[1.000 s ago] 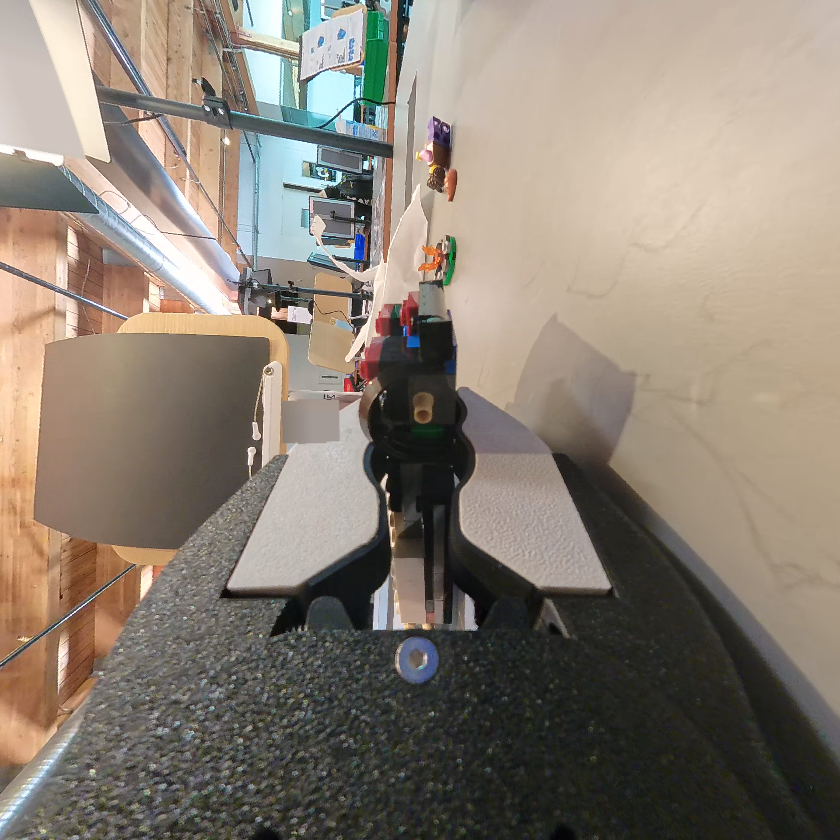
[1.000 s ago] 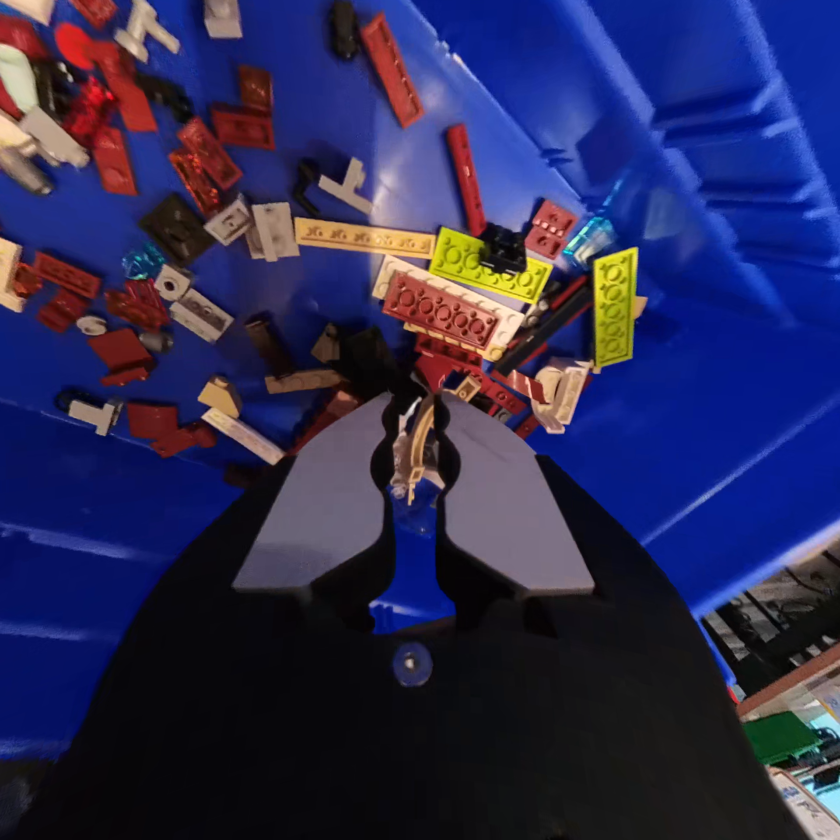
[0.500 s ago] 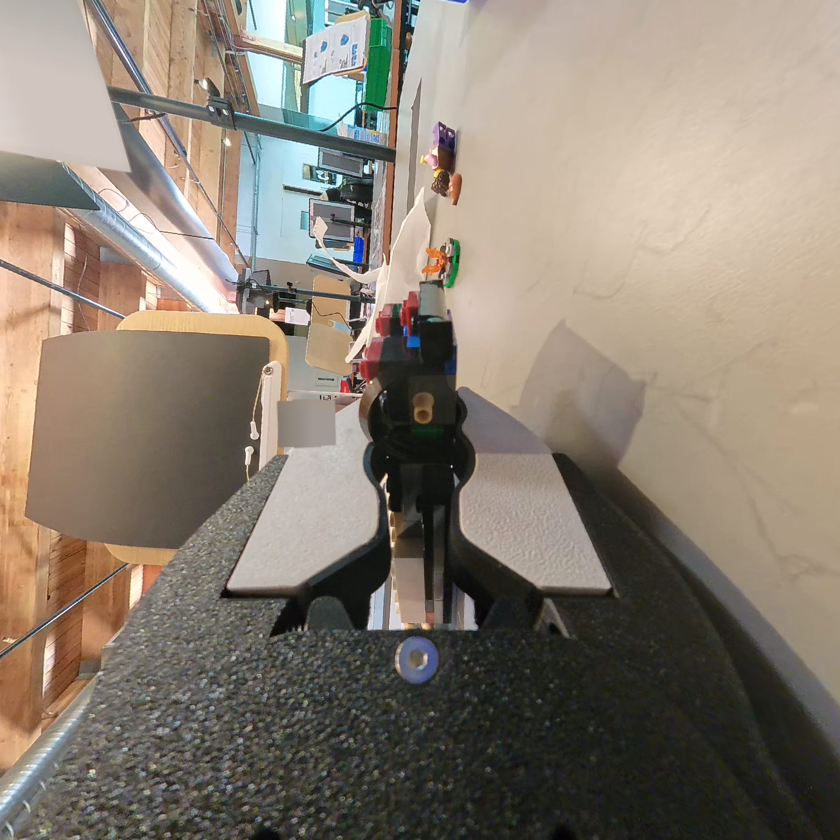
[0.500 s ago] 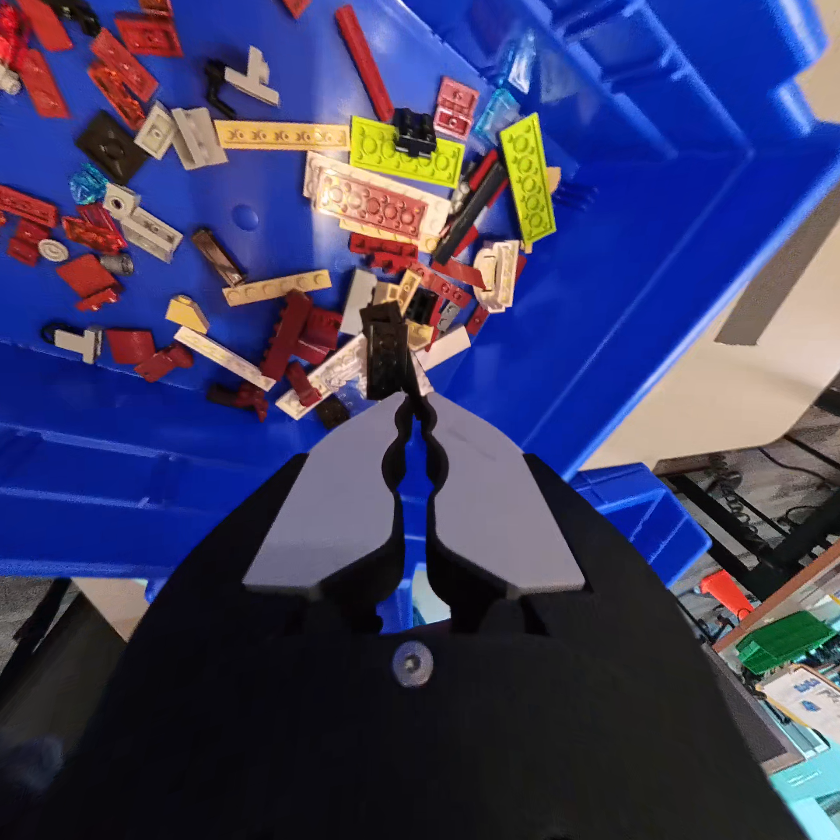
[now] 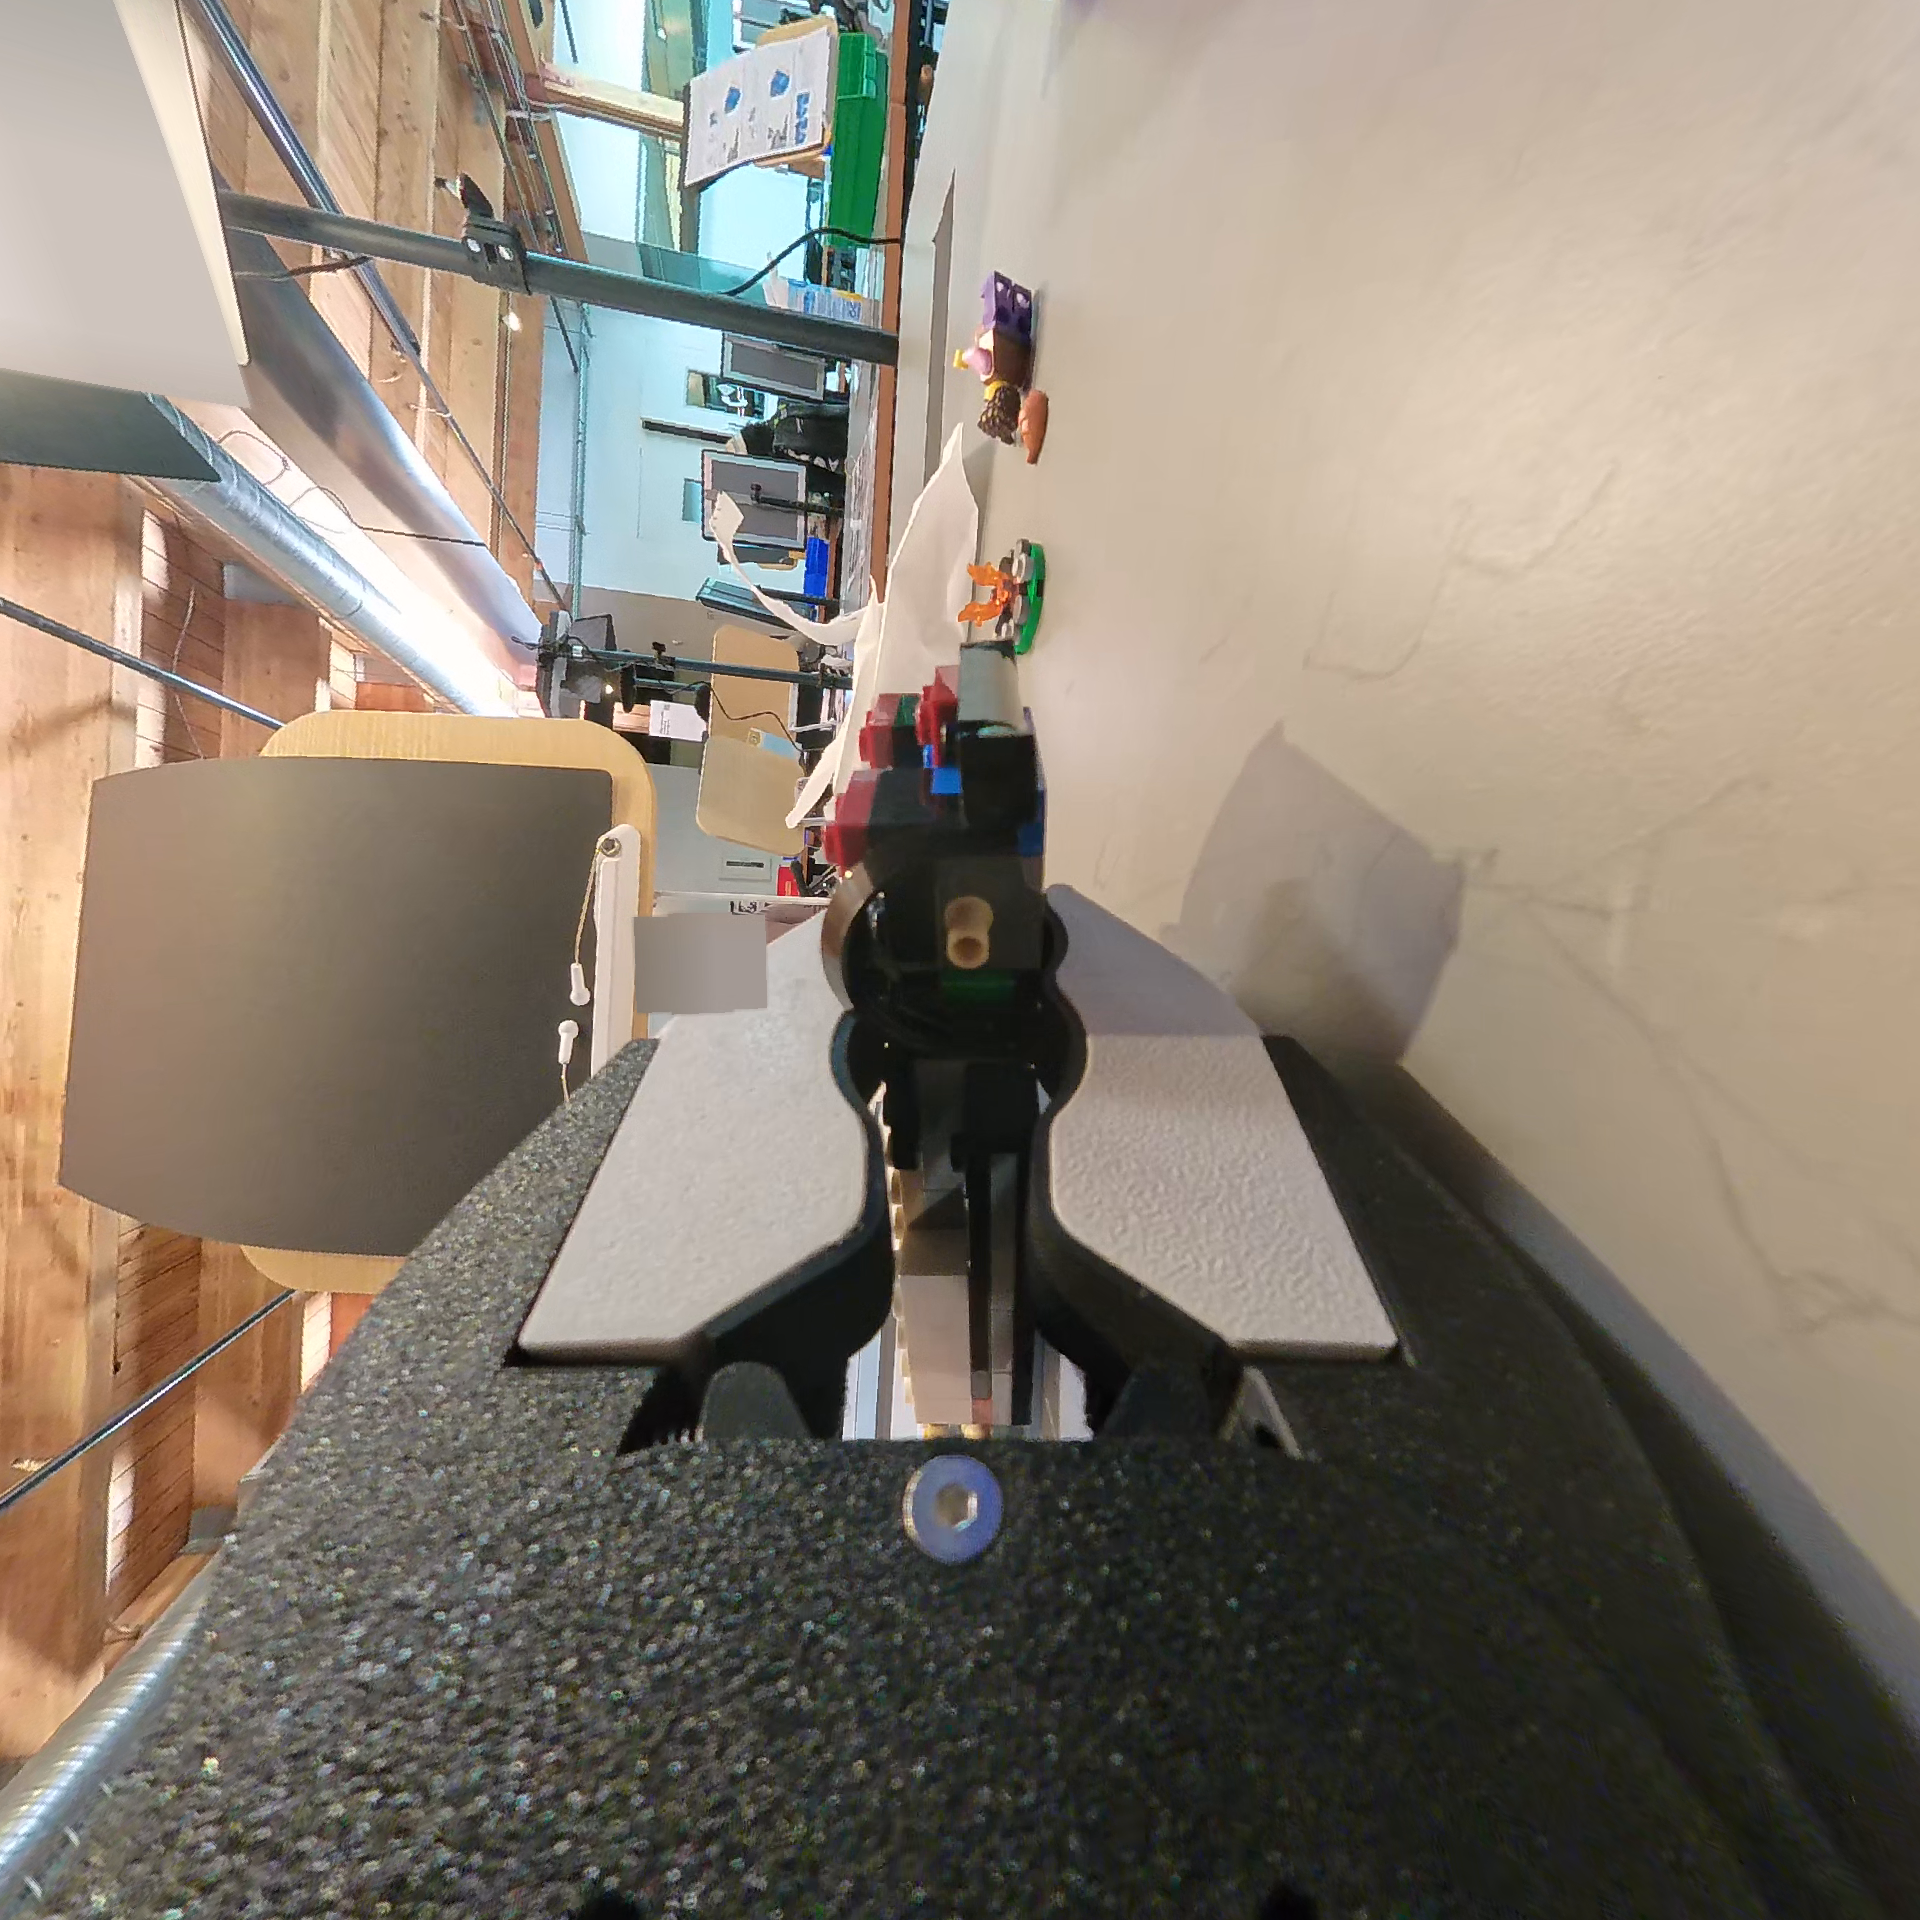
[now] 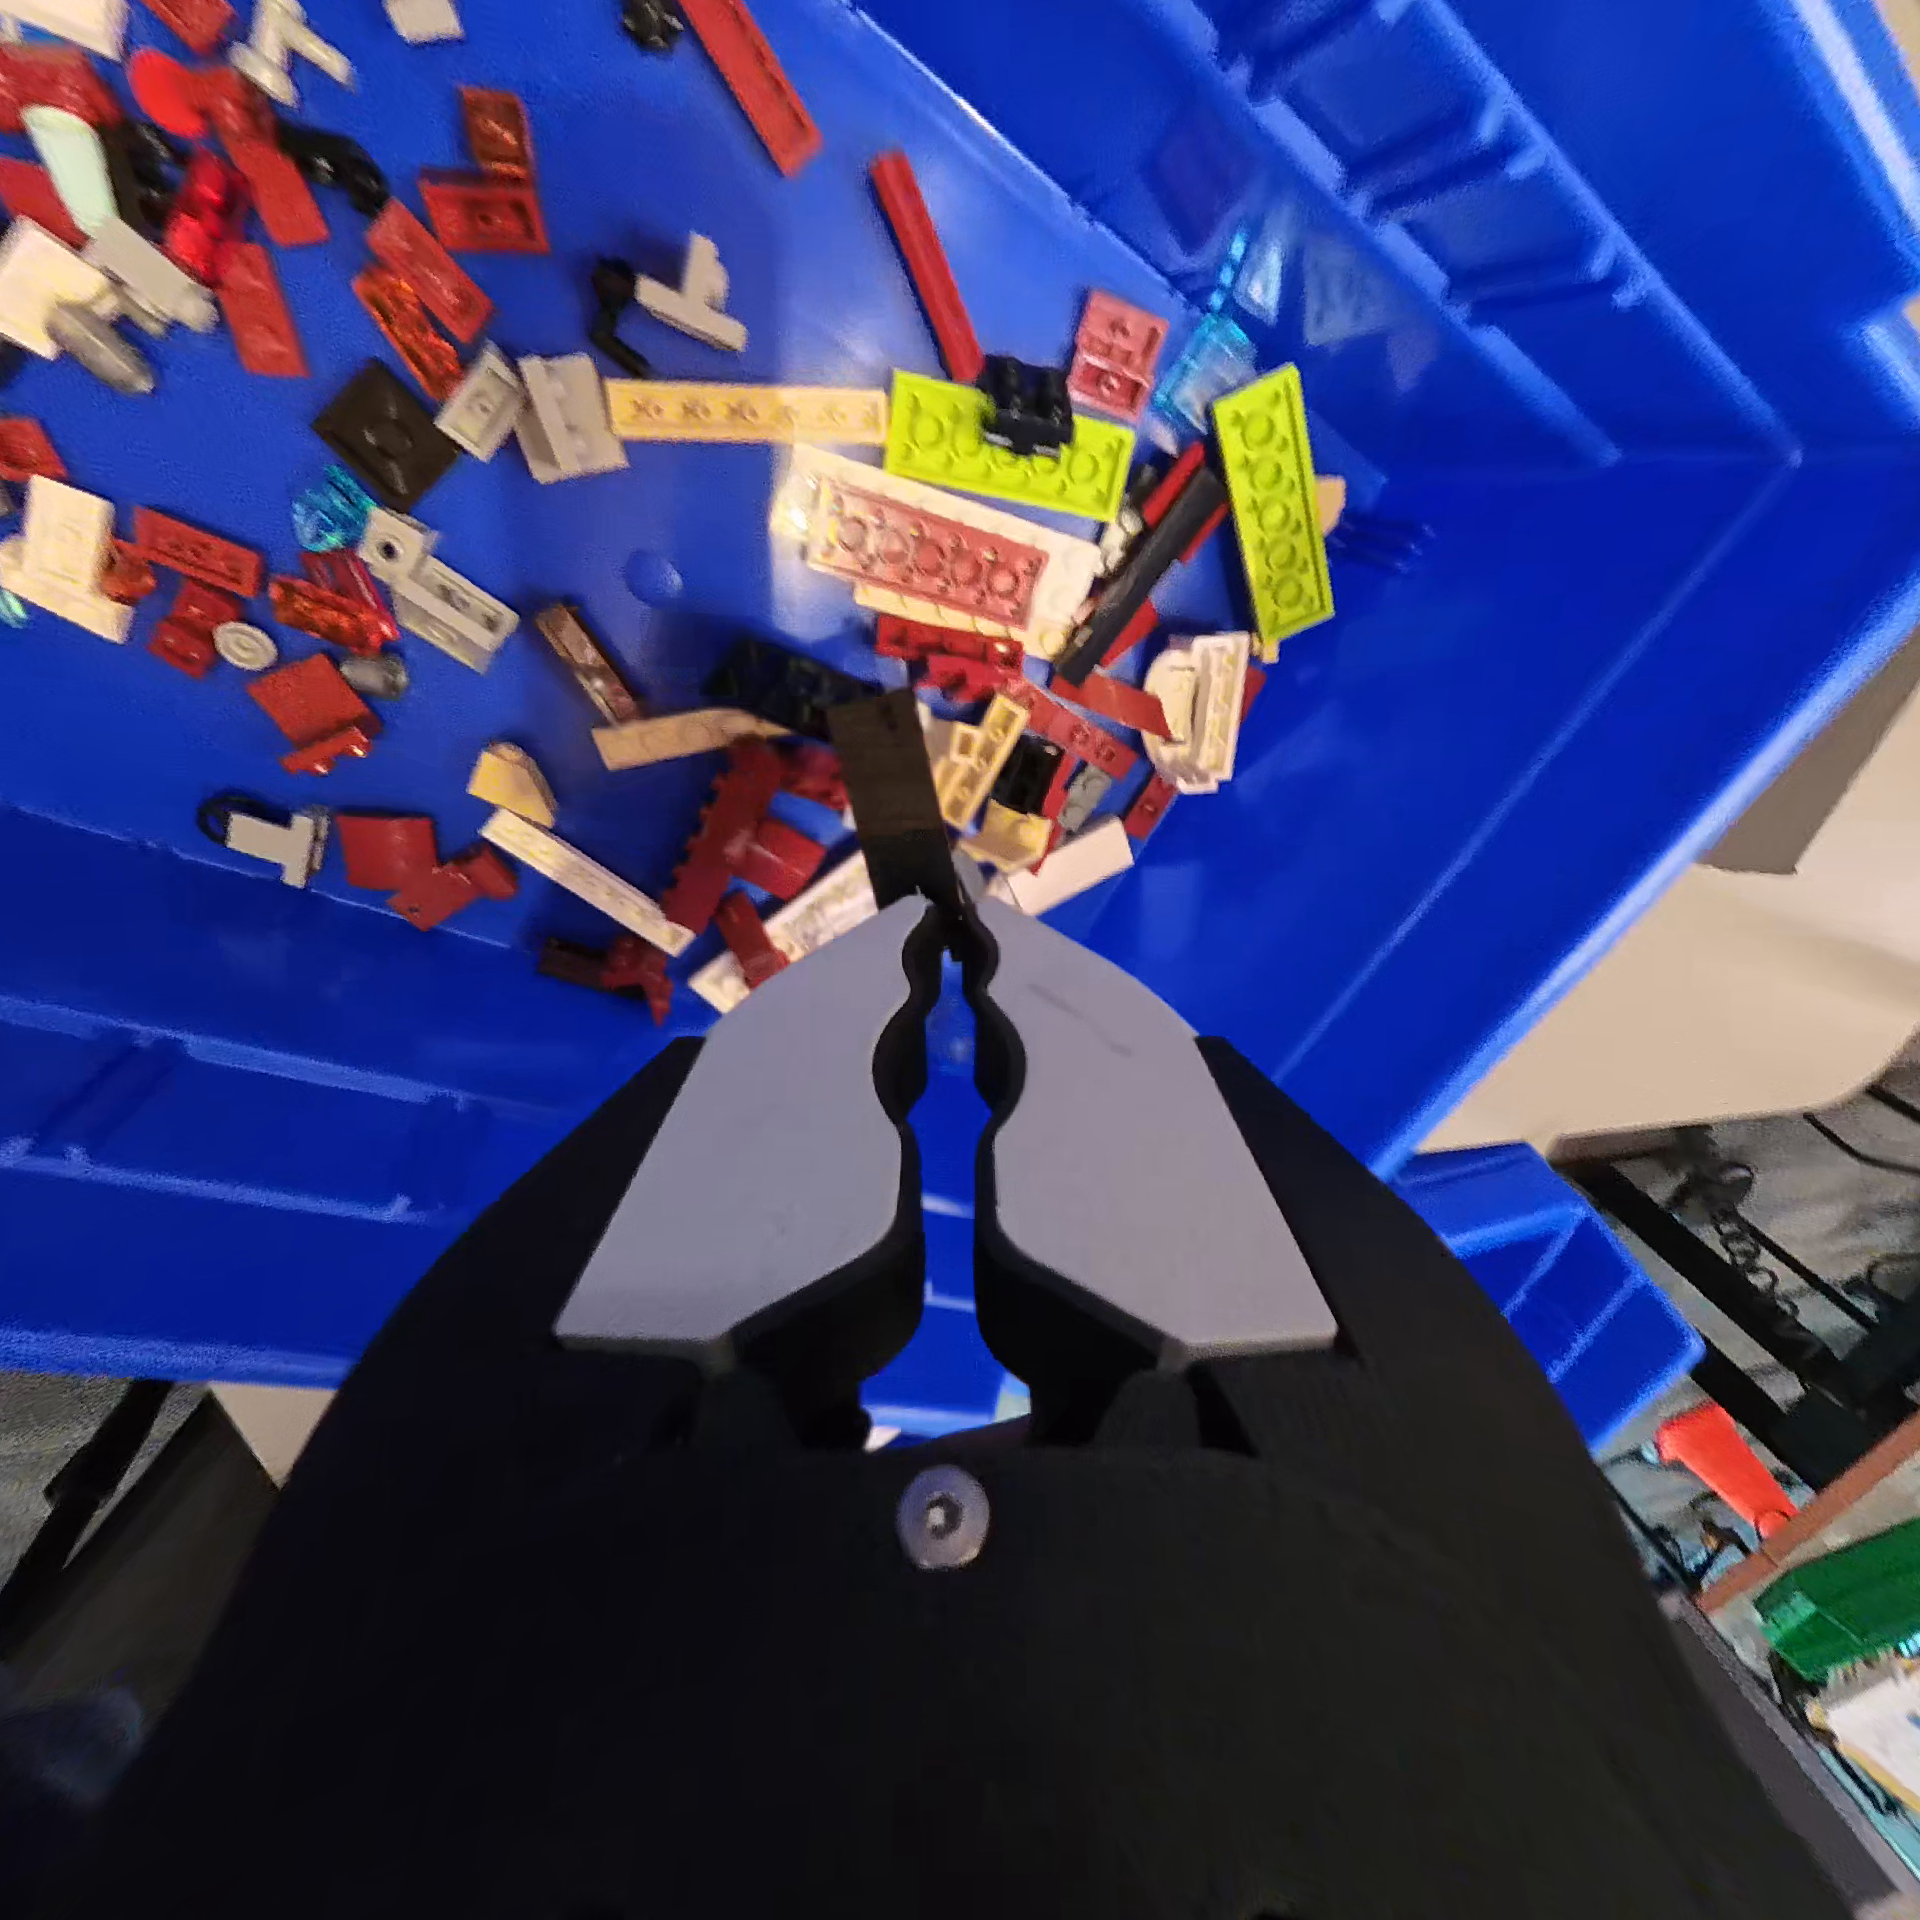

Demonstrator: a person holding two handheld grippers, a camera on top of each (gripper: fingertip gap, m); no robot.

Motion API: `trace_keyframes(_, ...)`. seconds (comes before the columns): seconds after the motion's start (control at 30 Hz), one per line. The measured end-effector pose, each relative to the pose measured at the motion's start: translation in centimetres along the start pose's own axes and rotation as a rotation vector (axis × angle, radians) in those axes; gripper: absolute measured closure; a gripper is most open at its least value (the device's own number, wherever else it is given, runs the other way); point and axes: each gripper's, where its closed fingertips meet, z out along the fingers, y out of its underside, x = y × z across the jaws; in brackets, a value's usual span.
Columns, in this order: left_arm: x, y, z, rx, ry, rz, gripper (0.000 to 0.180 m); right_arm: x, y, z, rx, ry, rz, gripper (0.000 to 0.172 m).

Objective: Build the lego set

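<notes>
Pale tabletop (image 5: 1455, 520) fills 3 o'clock side of left view; wood-panelled workshop behind. Left gripper (image 5: 956, 966) clamped on black brick assembly (image 5: 966, 831) with red and blue pieces. Green disc (image 5: 1029, 597) at 12 o'clock beyond it. Right gripper (image 6: 951, 920) pinched tight on thin black plate (image 6: 888, 800), over blue bin (image 6: 1558, 727) of loose bricks; lime plates (image 6: 1273, 509) at 1 o'clock.

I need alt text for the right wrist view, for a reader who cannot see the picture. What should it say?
The right hand-held gripper pinches a thin black plate at its fingertips, above a blue bin strewn with loose building pieces, mostly red, white, tan and black. Two lime-green plates lie near the bin's far corner.
</notes>
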Motion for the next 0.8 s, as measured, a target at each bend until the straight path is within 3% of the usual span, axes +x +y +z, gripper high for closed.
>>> trace_keyframes(0.8, -0.1, 0.2, -0.1, -0.001, 0.000, -0.006, 0.154, -0.2, 0.8, -0.5, 0.003, 0.004, 0.049, 0.169)
